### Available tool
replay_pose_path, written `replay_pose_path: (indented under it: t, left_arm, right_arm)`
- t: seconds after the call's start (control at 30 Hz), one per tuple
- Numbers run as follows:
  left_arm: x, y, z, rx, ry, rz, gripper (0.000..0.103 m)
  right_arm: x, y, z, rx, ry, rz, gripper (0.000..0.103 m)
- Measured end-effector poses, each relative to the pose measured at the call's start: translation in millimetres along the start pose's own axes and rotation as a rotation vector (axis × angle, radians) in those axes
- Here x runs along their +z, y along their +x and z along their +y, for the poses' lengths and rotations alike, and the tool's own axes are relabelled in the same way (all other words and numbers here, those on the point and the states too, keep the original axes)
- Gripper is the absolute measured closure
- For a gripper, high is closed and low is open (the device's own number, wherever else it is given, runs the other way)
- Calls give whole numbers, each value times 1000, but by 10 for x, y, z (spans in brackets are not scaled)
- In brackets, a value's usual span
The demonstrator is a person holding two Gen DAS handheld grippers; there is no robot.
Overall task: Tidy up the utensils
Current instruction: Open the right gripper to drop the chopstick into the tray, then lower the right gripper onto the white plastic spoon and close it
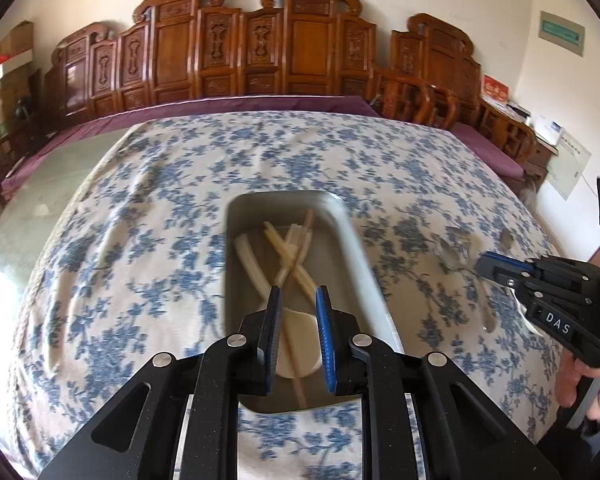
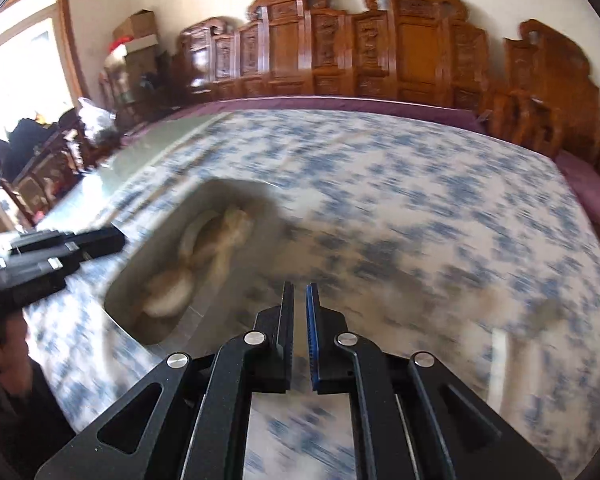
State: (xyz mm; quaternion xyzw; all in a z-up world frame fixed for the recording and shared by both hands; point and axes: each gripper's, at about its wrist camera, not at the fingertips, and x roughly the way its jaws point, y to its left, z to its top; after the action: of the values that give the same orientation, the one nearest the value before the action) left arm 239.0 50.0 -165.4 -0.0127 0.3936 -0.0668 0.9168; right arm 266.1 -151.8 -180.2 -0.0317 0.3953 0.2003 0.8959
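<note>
- We found the left gripper [image 1: 298, 300] poised over the grey tray [image 1: 352, 240], its jaws parted moderately and holding nothing; a chopstick lay under the gap, but we could not tell any contact.
- The tray sat on the floral tablecloth [image 1: 140, 240] and held a pale spoon [image 1: 296, 340], a white ladle-like piece [image 1: 250, 260] and several crossed chopsticks [image 1: 296, 248].
- The right gripper [image 2: 300, 292] was nearly closed, with only a narrow slit between its fingers, and nothing visible in it; its own view was heavily blurred — we took that to indicate motion.
- In the left view the right gripper [image 1: 496, 266] sat just beside a metal spoon [image 1: 454, 254] lying on the cloth to the right of the tray. Whether the tips touched it, we could not tell.
- Our judgement: the step in hand was collecting that spoon for the tray.
- Recommended practice: open the right jaws wider before descending, straddle the handle rather than the bowl, and close squarely — a thin handle on soft cloth may slip or drag fabric.
- We advised keeping the left gripper clear of the tray's right rim, so the two tools would not collide on delivery.
</note>
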Motion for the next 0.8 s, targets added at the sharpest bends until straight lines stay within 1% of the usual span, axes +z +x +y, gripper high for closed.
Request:
replay_pose_path:
  t: [0.17,0.2,0.23,0.3,0.43,0.6,0.8]
  left_arm:
    - [-35,30,-207,-41,20,9,86]
    - [-45,33,-258,-49,27,9,86]
    - [-58,31,-312,-55,34,8,86]
    - [-83,32,-397,-65,46,7,86]
    - [-157,43,-595,-83,80,13,86]
    - [-253,64,-793,-96,129,24,86]
    - [-310,80,-887,-111,148,35,86]
  right_arm:
    - [-243,-148,-557,-140,29,33,94]
    - [-291,-169,-635,-152,34,35,87]
    - [-336,-187,-749,-174,50,41,78]
    - [-425,-199,-932,-203,79,56,77]
    - [-574,-209,-1094,-207,122,83,77]
    - [-781,-209,-1118,-196,159,114,77]
    - [-932,-262,-1102,-188,188,126,77]
